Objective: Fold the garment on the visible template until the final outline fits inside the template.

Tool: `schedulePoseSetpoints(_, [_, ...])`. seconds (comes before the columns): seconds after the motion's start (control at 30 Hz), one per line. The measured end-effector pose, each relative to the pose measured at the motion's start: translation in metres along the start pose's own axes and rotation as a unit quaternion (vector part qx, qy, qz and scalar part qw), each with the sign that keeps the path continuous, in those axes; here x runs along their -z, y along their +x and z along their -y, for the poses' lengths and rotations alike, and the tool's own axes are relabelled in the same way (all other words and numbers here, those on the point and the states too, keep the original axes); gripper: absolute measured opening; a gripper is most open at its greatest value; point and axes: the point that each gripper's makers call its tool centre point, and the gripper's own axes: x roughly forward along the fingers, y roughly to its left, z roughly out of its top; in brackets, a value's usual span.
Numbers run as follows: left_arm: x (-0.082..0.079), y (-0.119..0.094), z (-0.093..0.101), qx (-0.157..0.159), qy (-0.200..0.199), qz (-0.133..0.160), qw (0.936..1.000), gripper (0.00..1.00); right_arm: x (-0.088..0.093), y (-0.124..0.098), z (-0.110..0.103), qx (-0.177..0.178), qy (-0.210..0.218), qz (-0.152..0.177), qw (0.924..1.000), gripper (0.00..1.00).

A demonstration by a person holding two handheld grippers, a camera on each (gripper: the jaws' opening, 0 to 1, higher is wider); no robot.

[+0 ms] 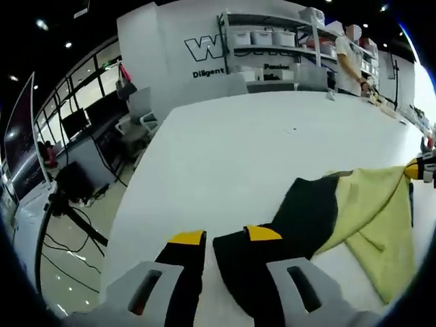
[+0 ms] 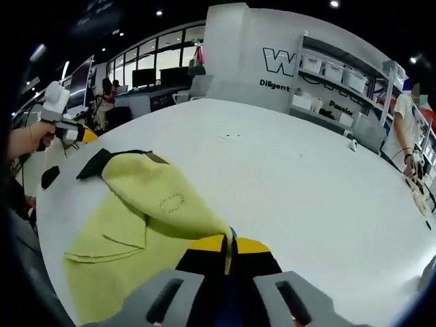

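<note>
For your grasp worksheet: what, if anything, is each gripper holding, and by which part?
The right gripper pinches an edge of the yellow-and-black garment between closed fingers. The left gripper, open, rests over a black part; no hold is evident.

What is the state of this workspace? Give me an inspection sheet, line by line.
Surface: white table, smooth.
Job's things: yellow and black garment, partly folded near the table's edge; template outline not made out.
Clutter: small dark piece at the table's edge.
Grippers: right gripper shut on a garment fold; left gripper open, by the black cloth.
Cables: loose cables on the floor beside the table.
Surroundings: shelves with bins, lettered wall, a person standing.
</note>
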Motion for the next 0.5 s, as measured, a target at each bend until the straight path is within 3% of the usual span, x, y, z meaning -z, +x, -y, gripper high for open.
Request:
schedulePoseSetpoints(0.17, [0.000,-0.011,0.037,0.041,0.003,0.014,0.9991,0.31,-0.002,-0.003,0.001,0.000,0.017,0.007,0.9998,0.04])
schedulePoseSetpoints(0.3, [0.003,-0.019,0.069,0.075,0.008,0.020,0.9969,0.37,-0.006,-0.006,0.000,-0.005,0.029,0.020,0.9994,0.15])
schedulePoseSetpoints(0.5, [0.007,-0.031,0.116,0.135,-0.022,0.011,0.9905,0.46,-0.007,-0.007,-0.008,-0.024,0.037,0.021,0.9988,0.36])
